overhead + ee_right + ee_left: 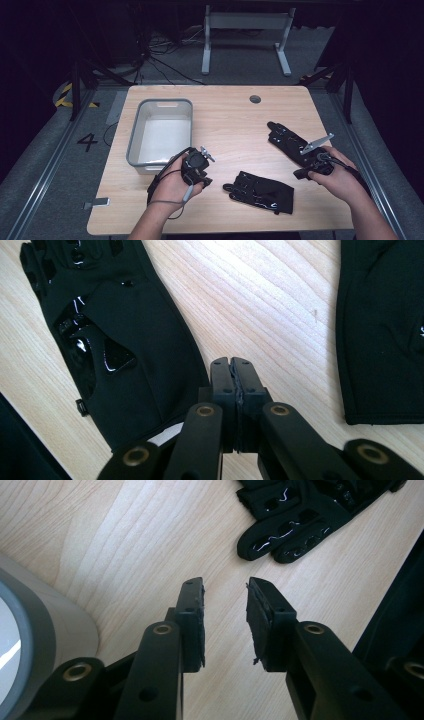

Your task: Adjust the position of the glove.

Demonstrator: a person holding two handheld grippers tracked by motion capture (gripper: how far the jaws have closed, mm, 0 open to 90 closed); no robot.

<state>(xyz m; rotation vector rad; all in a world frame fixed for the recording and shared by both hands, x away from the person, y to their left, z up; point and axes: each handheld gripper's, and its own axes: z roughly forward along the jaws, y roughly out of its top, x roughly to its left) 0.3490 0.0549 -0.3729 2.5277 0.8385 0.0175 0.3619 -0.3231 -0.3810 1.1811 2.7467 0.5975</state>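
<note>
From the high view, I hold my left gripper (196, 167) beside the grey plastic bin (135, 135) and my right gripper (314, 159) at the far black fabric glove (289, 140); the near black fabric glove (260, 191) lies between my hands.

In the left gripper view, my jaws stand partly apart over bare wood, with the near glove's fingers (280, 540) ahead.

In the right gripper view, my jaws are pressed together, empty, between both gloves. I judge pickup not yet begun; next I must open and pinch a cuff (150, 405).
</note>
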